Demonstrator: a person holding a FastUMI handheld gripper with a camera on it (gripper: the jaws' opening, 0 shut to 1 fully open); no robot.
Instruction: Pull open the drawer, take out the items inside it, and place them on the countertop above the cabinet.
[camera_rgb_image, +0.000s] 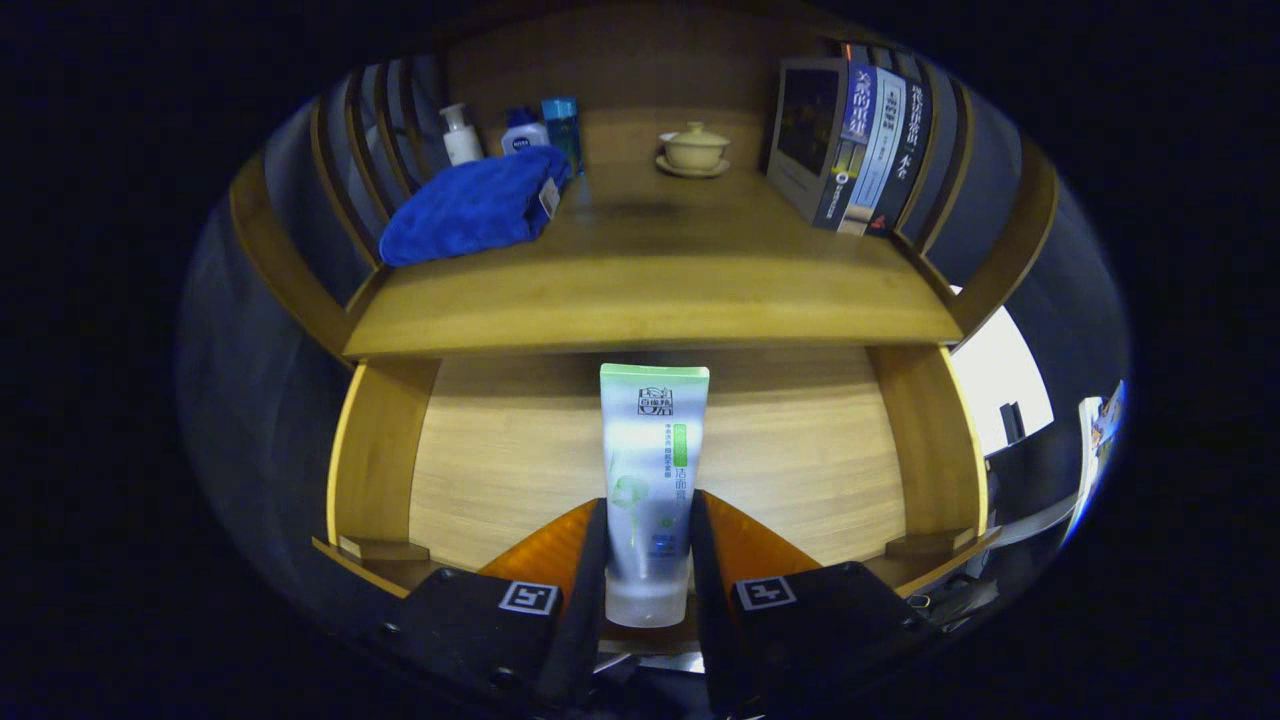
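Note:
A white tube with a green end (650, 470) stands upright between my two fingers, and my gripper (648, 545) is shut on its lower part near the cap. Behind and below the tube lies the open wooden drawer (800, 470), its pale floor bare around the tube. The wooden countertop (650, 275) of the cabinet runs just above the tube's top end, beyond my fingers.
On the countertop a folded blue towel (470, 205) lies at the left with three small bottles (520, 130) behind it. A lidded tea cup on a saucer (694, 150) sits at the back middle. Several upright books (860, 145) stand at the right. Slatted rails (380, 150) flank the countertop.

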